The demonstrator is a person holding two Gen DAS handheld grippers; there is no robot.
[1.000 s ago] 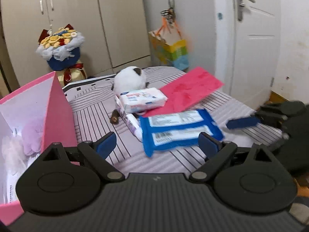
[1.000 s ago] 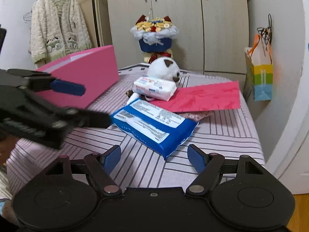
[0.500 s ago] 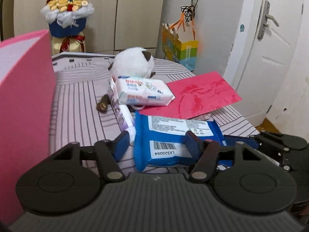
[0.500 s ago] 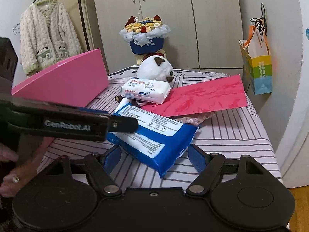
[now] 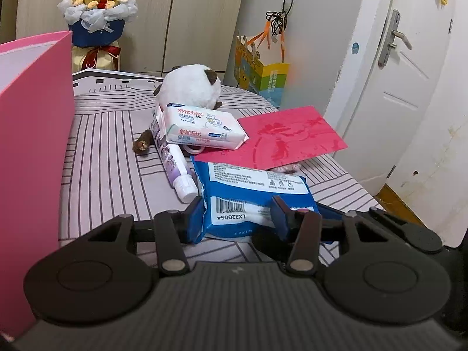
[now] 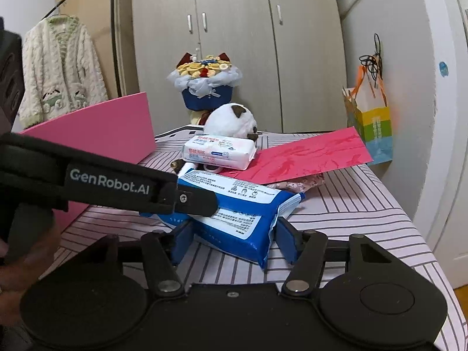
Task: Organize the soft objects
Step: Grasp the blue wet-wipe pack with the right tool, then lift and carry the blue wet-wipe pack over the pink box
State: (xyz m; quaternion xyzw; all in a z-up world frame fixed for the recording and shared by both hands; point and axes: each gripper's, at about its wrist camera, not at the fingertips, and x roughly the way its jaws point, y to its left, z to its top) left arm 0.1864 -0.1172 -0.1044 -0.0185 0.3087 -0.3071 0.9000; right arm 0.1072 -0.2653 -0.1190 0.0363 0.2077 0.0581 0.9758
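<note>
A blue wipes pack [image 5: 251,187] [image 6: 234,207] lies on the striped table [image 5: 111,158] near its front edge. My left gripper [image 5: 237,219] is closing on the pack's near end, with one pad at the edge and the other pressed on the top. In the right wrist view, that gripper's finger [image 6: 199,201] lies across the pack. My right gripper [image 6: 235,242] is closing too, its pads against both sides of the pack's near corner. Farther back are a white wipes pack [image 5: 201,128] [image 6: 218,152] and a white plush toy [image 5: 190,87] [image 6: 231,122].
A pink box [image 5: 32,117] [image 6: 96,128] stands open at the left. A tube [image 5: 175,166] lies beside the blue pack, and a red envelope [image 5: 292,137] [image 6: 307,155] behind it. A bouquet [image 6: 204,84], gift bag [image 6: 368,122] and door [image 5: 389,93] lie beyond. A hand [image 6: 17,263] holds the left gripper.
Both grippers have come down and in onto the blue wipes pack. Their jaws have narrowed from wide open to against the pack.
</note>
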